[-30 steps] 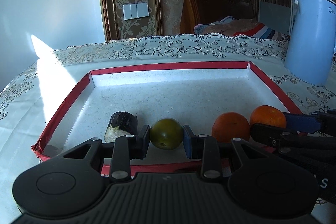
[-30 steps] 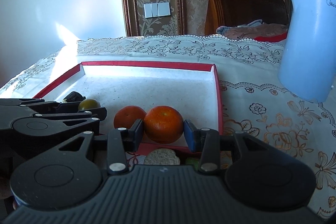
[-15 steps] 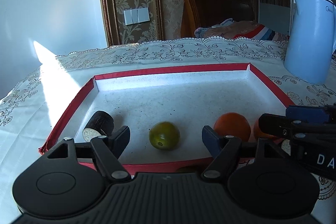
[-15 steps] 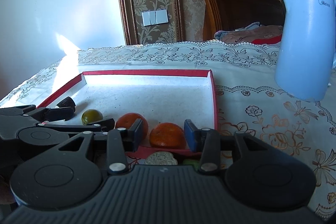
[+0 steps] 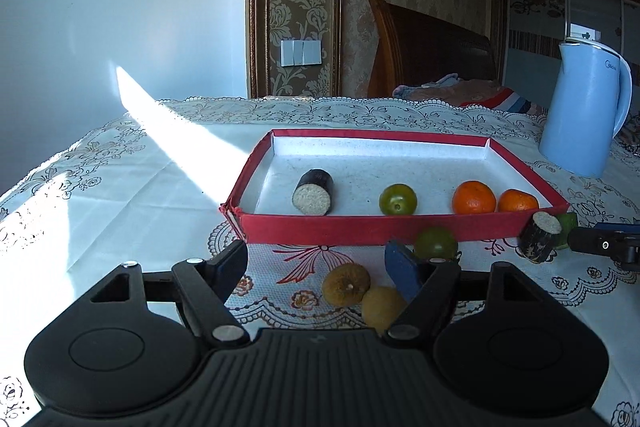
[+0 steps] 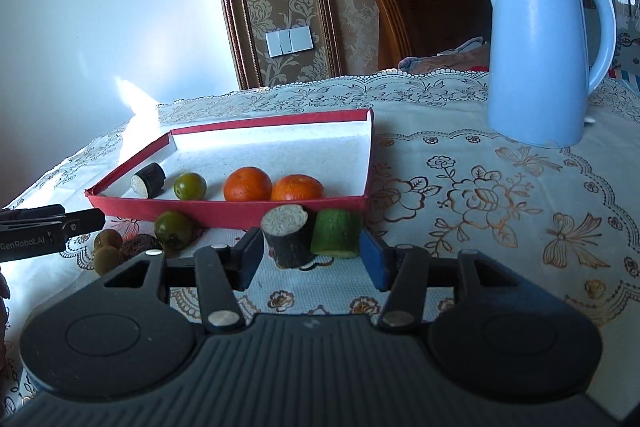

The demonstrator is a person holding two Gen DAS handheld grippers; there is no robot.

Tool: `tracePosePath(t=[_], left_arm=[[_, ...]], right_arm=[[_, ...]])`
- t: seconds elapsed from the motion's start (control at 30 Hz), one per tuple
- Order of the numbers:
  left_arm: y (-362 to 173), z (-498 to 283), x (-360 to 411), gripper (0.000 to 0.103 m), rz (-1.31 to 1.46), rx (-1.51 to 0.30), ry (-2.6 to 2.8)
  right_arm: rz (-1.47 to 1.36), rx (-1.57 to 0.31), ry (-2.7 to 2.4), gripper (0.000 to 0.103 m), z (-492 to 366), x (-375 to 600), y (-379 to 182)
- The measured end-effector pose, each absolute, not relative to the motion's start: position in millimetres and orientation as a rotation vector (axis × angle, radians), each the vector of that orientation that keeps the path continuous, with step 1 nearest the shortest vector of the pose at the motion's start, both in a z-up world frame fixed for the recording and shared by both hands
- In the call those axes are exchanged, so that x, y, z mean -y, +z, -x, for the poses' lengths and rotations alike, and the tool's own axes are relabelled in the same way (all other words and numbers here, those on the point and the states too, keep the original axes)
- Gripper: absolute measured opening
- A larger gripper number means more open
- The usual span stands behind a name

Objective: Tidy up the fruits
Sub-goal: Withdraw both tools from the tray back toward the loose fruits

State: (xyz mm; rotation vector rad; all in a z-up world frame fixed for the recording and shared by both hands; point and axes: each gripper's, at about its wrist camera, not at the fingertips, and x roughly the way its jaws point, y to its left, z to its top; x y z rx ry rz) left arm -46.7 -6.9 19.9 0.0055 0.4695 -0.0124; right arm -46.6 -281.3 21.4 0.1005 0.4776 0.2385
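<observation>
A: So, count the red tray [image 5: 360, 227], mid-frame in the left wrist view.
B: Four things inside along its near wall: one dark cane piece [image 5: 314, 191], one green fruit [image 5: 398, 199], two oranges [image 5: 473, 197] [image 5: 517, 201].
A: And on the tablecloth [image 5: 120, 179] below it?
B: Two brown fruits [image 5: 346, 285] [image 5: 382, 307], a second green fruit [image 5: 435, 243], another cane piece [image 6: 289, 235] and one green cucumber chunk [image 6: 335, 233].
A: The claws?
B: Left gripper [image 5: 316, 267] spread wide, nothing clamped. Right gripper [image 6: 311, 259] is opening; the cane piece and cucumber sit beyond its tips, untouched.
A: Anything unclear?
B: The left gripper's blue pad covers part of one brown fruit. In the right view a dark lump beside the brown fruits, lower left, I can't identify. One blue kettle [image 6: 540, 55] stands upper right.
</observation>
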Motion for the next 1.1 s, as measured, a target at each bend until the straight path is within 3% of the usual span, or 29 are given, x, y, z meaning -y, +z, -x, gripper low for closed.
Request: tracePosePath(t=[0.6, 0.83, 1.1], left_arm=[[9.2, 54.3, 0.4, 0.075, -0.006, -0.482, -0.009], [8.9, 55.2, 0.9, 0.075, -0.003, -0.485, -0.009], [9.3, 55.5, -0.4, 0.075, 0.008, -0.486, -0.022]], right_arm=[[-0.027, -0.525, 0.302, 0.049, 26.7, 251.8, 22.7], [0.013, -0.539, 0.28, 0.042, 13.5, 240.8, 23.4], [0.127, -0.565, 0.236, 0.042, 4.5, 218.0, 19.9]])
